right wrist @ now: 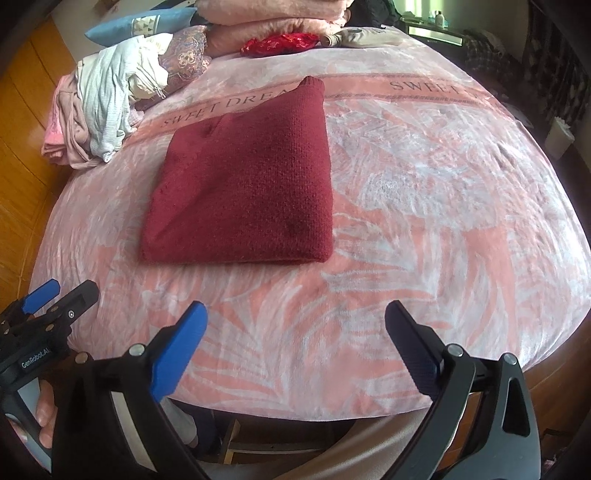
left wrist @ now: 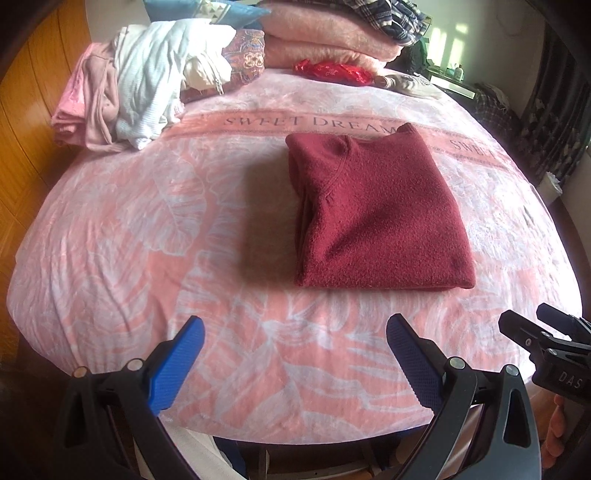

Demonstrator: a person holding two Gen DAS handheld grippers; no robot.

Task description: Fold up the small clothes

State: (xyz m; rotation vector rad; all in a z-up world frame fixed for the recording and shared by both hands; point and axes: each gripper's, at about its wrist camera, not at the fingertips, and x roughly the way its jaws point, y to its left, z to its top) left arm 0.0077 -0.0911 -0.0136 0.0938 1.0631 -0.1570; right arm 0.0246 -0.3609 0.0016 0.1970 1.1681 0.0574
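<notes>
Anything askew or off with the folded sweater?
Mostly tidy. The dark red sweater lies folded flat on the pink blanket, but one ribbed cuff pokes past its far edge.

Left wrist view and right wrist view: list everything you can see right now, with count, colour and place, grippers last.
sweater: one, dark red, folded, middle of the bed.
bedspread: one, pink with white leaves, covers the bed.
loose clothes pile: one heap, white, pink and cream, far left corner.
patterned cushion: one, purple, beside the heap.
blue pillow: one, far edge.
folded blankets: one stack, pink, far edge.
red cloth: one, before the blankets.
left gripper: blue pads, open, empty, near edge.
right gripper: blue pads, open, empty, near edge.
</notes>
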